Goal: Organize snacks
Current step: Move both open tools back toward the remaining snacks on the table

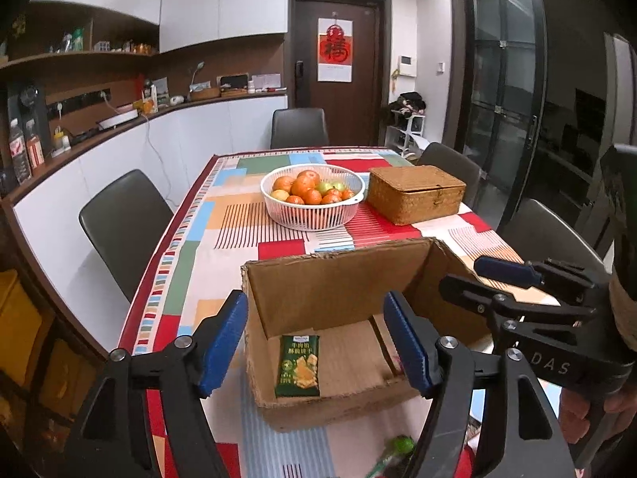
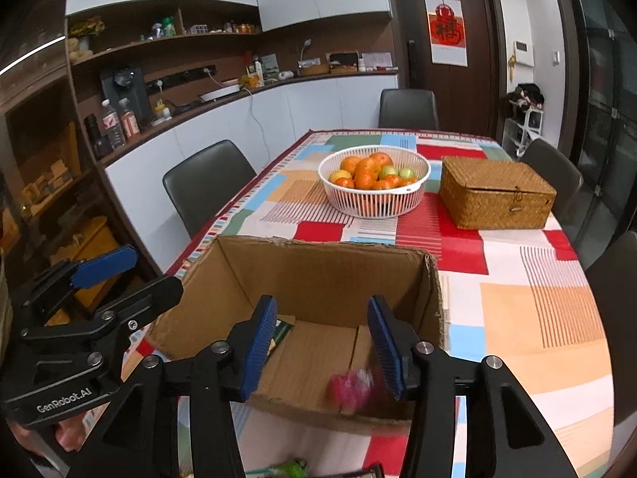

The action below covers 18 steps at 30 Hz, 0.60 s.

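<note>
An open cardboard box [image 1: 338, 279] [image 2: 318, 275] stands on the patterned tablecloth near the table's front edge. A green snack packet [image 1: 298, 366] lies flat on its floor at the left; its edge shows in the right wrist view [image 2: 280, 332]. A blurred pink packet [image 2: 350, 390] is in the box's near right part, just below my right gripper [image 2: 322, 342], which is open and empty above the box. My left gripper [image 1: 314, 342] is open and empty over the box's near left corner. A green item [image 1: 400, 446] [image 2: 292, 468] lies on the table in front of the box.
A white basket of oranges and green fruit [image 1: 312, 195] [image 2: 374, 179] sits mid-table. A lidded wicker box [image 1: 416, 193] [image 2: 495, 193] is to its right. Dark chairs [image 1: 123, 227] [image 2: 207, 183] surround the table. A counter runs along the left wall.
</note>
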### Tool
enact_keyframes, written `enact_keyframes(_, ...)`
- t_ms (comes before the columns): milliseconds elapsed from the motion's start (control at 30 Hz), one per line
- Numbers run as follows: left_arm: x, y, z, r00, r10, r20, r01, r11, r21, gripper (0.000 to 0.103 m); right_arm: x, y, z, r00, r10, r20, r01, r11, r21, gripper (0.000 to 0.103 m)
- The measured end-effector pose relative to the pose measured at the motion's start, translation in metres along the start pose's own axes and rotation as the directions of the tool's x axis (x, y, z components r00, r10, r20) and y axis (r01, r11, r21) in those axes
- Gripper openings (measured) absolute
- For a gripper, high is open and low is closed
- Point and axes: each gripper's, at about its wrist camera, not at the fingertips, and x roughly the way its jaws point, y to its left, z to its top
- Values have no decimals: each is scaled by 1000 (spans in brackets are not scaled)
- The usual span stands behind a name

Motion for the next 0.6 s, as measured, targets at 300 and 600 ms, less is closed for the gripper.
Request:
enact_keyframes(300,-42,-24,-23,999,-30,19,29,998,52,70,-52,6,-26,999,5,45,-4,1000,-26,49)
enact_keyframes(600,-74,-47,-50,997,-73,3,73,996,52,71,-86,4,-62,1000,17,12,-17,1000,-11,49)
